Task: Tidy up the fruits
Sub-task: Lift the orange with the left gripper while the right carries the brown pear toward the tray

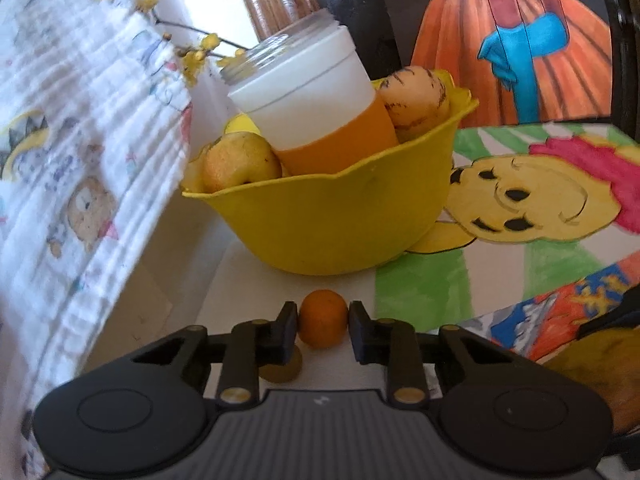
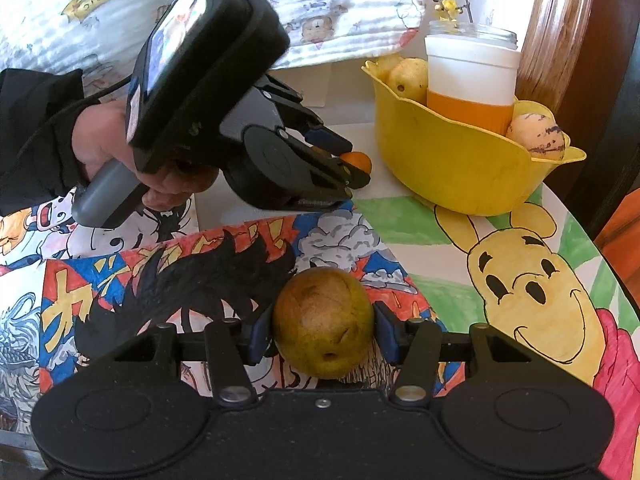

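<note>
Right wrist view, nearest first: the right gripper (image 2: 323, 334) is clamped on a brownish-green pear (image 2: 323, 322), both pads pressing its sides, held above the colored manga-style drawing (image 2: 180, 276). The pear is round and fills most of the gap between the pads, so I judge it could roll or slip out if the wrist tilts on the way to the bowl.

Farther on, the left gripper (image 2: 352, 166) pinches a small orange citrus fruit (image 2: 358, 160); in the left wrist view that fruit (image 1: 323, 318) sits between the tips with the yellow bowl (image 1: 320, 220) just ahead. A grip so near the fingertips risks popping it free.

The bowl (image 2: 460, 172) already holds a yellow pear (image 1: 240, 162), a striped pale fruit (image 2: 538, 138) and a white-and-orange foam cup (image 2: 470, 84), with a glass jar (image 2: 472, 32) behind the cup. Room is short: a dropped fruit may bounce off the cup or tip the light bowl.

Writing: the patterned cloth (image 2: 340, 12) shows a gold banner with letters too distorted to read. The manga drawing carries large yellow characters I cannot make out.
</note>
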